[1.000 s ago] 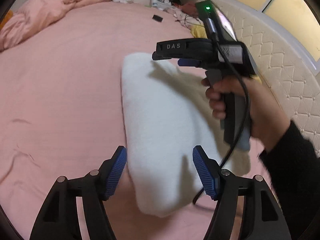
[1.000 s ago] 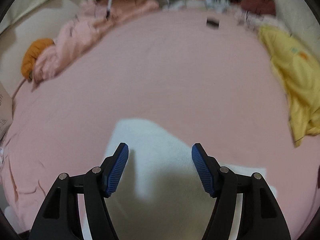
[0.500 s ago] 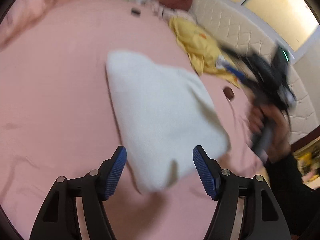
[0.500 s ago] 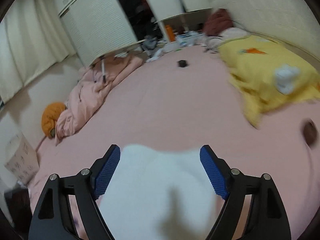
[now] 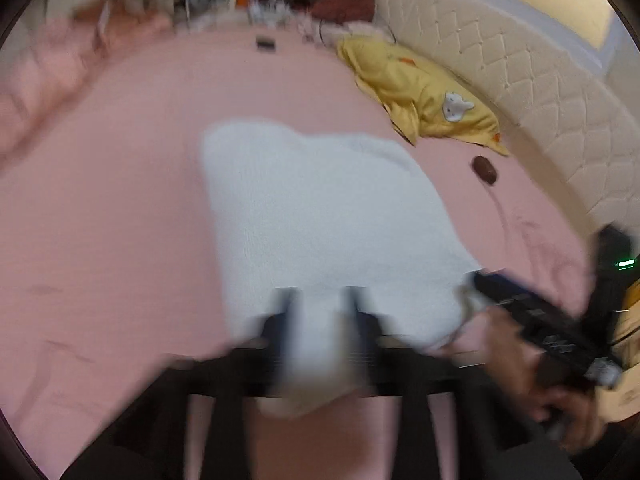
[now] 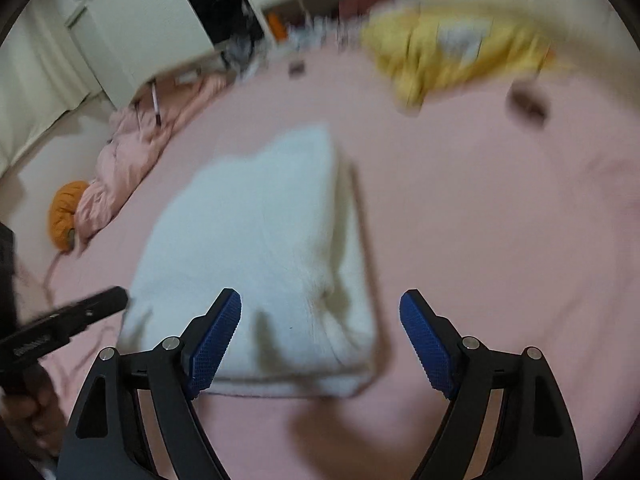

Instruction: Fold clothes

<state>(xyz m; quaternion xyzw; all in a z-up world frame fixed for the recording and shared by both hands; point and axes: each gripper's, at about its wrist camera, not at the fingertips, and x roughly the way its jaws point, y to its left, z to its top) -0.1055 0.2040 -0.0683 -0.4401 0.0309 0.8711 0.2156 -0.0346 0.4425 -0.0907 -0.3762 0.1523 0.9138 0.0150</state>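
A thick white folded garment [image 5: 320,208] lies on the pink bed sheet [image 5: 100,200]. In the blurred left wrist view my left gripper [image 5: 322,320] has its fingers drawn close together on the garment's near edge, with white fabric between them. The right wrist view shows the same garment [image 6: 256,232] ahead of my right gripper [image 6: 320,340], which is wide open; its left pad [image 6: 216,344] hangs over the near edge. The left gripper [image 6: 80,316] touches the garment's near-left corner. The right gripper [image 5: 532,320], held by a hand, sits at the garment's right corner.
A yellow garment [image 5: 424,92] lies crumpled by the quilted headboard [image 5: 540,100]. A small brown object [image 5: 485,169] rests on the sheet near it. A pink quilt [image 6: 132,160] and an orange item [image 6: 66,212] lie at the bed's far left. A small black object [image 5: 265,43] sits far back.
My left gripper's fingers have closed in from wide open onto the garment's near edge. The right gripper has swung from above the garment down to its near-right side and stays open.
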